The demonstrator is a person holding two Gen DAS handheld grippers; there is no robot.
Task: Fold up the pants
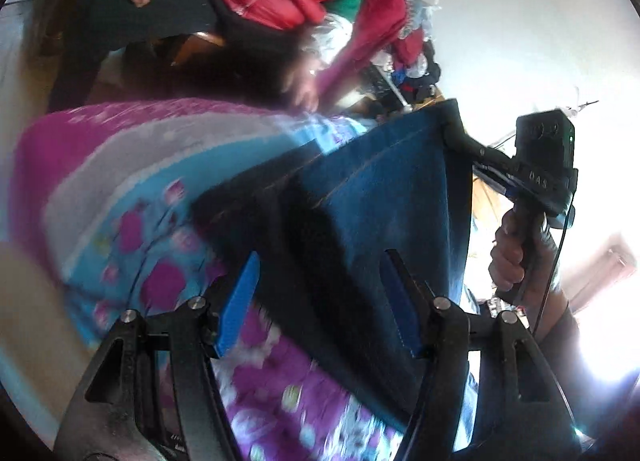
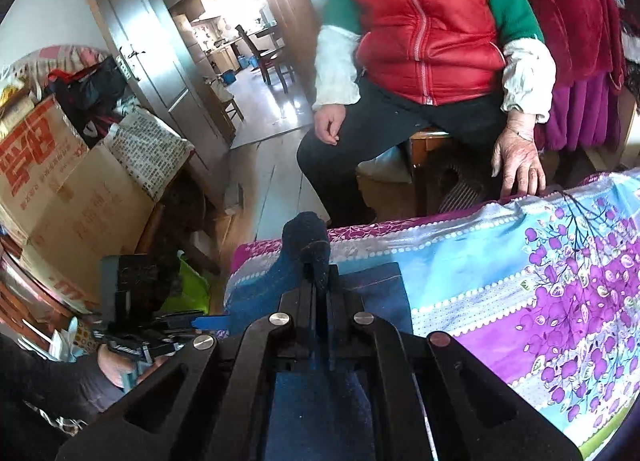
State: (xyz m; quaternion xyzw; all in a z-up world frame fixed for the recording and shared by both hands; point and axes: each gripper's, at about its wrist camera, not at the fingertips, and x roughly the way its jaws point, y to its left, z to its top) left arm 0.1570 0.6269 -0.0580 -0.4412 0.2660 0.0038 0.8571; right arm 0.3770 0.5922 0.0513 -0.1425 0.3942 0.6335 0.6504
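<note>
So over on the left in the right wrist view there's a stack of cardboard boxes (image 2: 52, 189) with red print, and dark bags and clothes piled on top of them; can't see inside the boxes themselves. A newspaper-print bundle (image 2: 148, 149) leans against them. Behind that a wooden door (image 2: 160, 57) stands open onto a room with a dining chair (image 2: 264, 49).

The left gripper (image 1: 320, 303) has its blue fingers (image 1: 238, 301) spread wide apart and gripping nothing. The jeans (image 1: 372, 197) hang right in front of them, and it's too blurry to say whether the cloth touches the pads. From the right wrist camera you can see that same gripper low at the left, its blue finger next to the denim edge.

The right gripper (image 2: 320, 281) is clamped tight, with a bunched-up bit of the dark blue denim poking out past the fingertips. In the left wrist view it's pinching the top corner of the jeans, a hand (image 1: 510, 253) wrapped around its handle, so the fabric is lifted and stretched out above the bed.

The surface is a bed covered with a floral sheet (image 2: 540, 273) in purple, light blue and grey bands. Part of the jeans lies flat on it near the edge.

Across the bed a person in a red puffer vest (image 2: 424, 33) sits on a wooden stool, one hand (image 2: 518, 161) at the sheet's edge. Red and purple garments (image 2: 576, 61) hang to the right.
</note>
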